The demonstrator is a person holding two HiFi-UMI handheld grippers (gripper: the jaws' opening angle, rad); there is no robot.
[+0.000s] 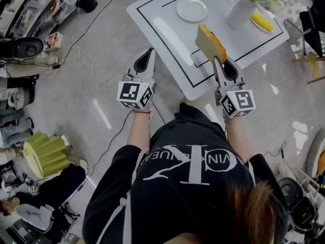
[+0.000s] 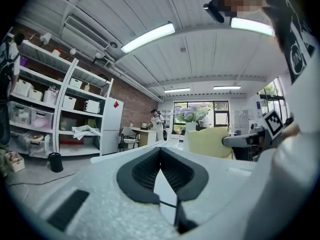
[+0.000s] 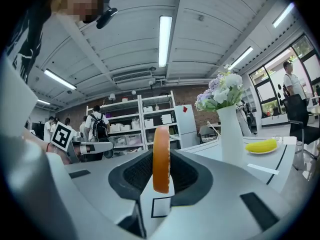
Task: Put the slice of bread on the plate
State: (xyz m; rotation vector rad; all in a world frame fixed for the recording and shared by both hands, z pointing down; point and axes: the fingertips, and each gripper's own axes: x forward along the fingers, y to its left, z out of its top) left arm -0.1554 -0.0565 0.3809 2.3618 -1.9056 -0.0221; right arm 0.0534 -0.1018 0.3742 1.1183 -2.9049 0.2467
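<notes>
The slice of bread (image 1: 209, 42), yellow with an orange crust, stands on edge between the jaws of my right gripper (image 1: 217, 60), which is shut on it over the near edge of the white table (image 1: 167, 34). In the right gripper view the bread (image 3: 161, 159) shows edge-on in the right gripper (image 3: 161, 181). The empty round white plate (image 1: 192, 9) lies farther back on the table. My left gripper (image 1: 150, 51) hovers beside the table's left edge with its jaws together and nothing in them. In the left gripper view, the left gripper (image 2: 160, 150) is empty and the bread (image 2: 209, 142) appears to its right.
A white vase of purple flowers (image 1: 242, 10) and a banana on a small plate (image 1: 262, 22) stand at the table's far right. Cables (image 1: 91, 70) trail over the grey floor at left. Shelves (image 2: 45, 114) and several people stand in the background.
</notes>
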